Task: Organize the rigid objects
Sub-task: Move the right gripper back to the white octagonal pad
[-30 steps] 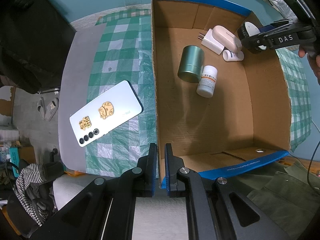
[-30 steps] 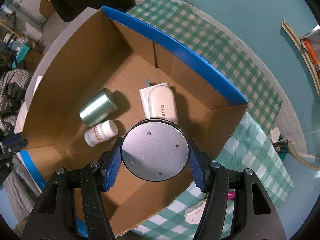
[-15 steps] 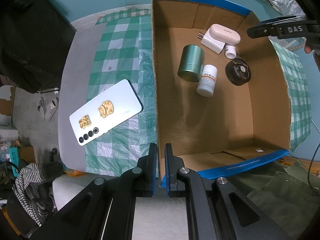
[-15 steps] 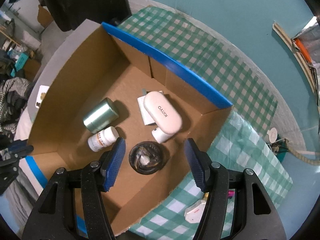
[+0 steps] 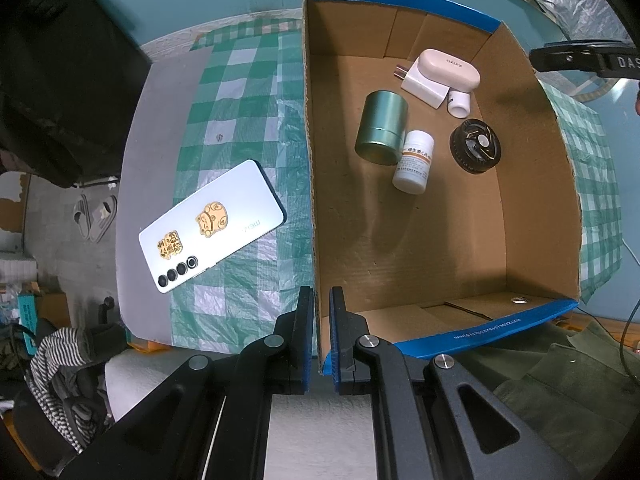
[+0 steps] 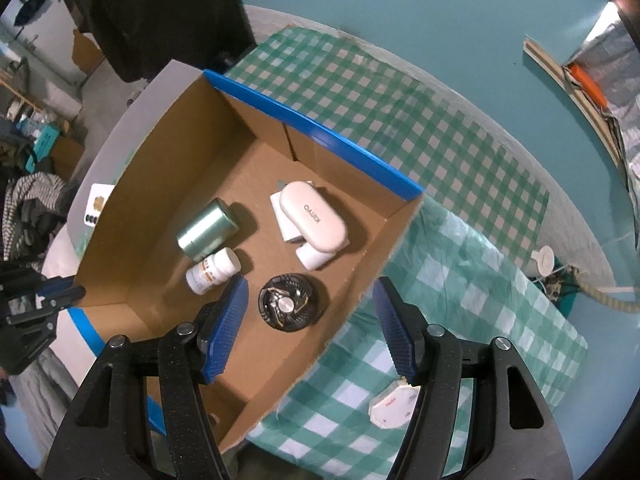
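Green checked cloth (image 5: 240, 92) covers a grey table (image 5: 156, 120), teal floor (image 6: 420, 12) all around, plus slippers (image 5: 94, 216) and a striped garment (image 5: 56, 364) off to the side.

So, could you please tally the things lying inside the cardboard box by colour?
White: 4 (case, charger, small white cap, pill bottle)
Green: 1 (tin)
Black: 1 (round fan)
Total: 6

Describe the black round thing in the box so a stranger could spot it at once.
Look inside the open cardboard box with blue-taped edges. Near its right wall, beside the white pill bottle and below the white oval case, lies the round black disc. It is the only dark item there, with a silver hub.
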`<state>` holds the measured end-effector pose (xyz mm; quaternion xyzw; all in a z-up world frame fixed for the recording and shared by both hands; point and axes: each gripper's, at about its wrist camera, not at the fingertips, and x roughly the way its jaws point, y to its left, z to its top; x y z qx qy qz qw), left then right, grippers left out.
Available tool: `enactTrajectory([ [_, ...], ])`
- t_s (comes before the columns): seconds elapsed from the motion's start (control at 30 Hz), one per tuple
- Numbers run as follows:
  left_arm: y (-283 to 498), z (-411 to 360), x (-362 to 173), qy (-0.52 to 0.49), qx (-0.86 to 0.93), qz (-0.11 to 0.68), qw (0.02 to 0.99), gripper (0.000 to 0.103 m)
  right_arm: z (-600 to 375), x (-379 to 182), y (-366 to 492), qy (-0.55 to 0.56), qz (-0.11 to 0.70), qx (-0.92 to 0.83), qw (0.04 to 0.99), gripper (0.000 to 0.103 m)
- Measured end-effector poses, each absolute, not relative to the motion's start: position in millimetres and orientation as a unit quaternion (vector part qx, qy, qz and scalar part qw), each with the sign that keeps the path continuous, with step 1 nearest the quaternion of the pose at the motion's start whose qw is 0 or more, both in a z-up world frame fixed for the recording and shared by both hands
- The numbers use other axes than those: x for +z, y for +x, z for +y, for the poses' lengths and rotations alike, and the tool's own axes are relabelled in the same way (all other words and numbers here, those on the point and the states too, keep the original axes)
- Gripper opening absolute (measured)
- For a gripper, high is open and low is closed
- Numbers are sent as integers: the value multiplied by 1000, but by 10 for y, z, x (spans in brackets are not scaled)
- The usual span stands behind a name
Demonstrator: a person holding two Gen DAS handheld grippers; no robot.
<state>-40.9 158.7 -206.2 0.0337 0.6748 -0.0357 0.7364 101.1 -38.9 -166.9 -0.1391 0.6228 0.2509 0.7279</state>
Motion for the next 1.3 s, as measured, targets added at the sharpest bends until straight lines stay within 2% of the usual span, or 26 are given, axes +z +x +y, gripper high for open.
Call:
enactTrajectory([
  [0.37,-407,1585,-2061,34,-36,675,737,7,-750,-1581,915,-119,626,226,737,65],
  [0.83,-392,1592,-2053,33,-36,675,736,7,-1268,-1737,744,-78,651,182,733,65],
  [1.3,-396,1590,-2051,34,-36,675,736,7,-1828,-2231,590,-28,691,91,716,65],
])
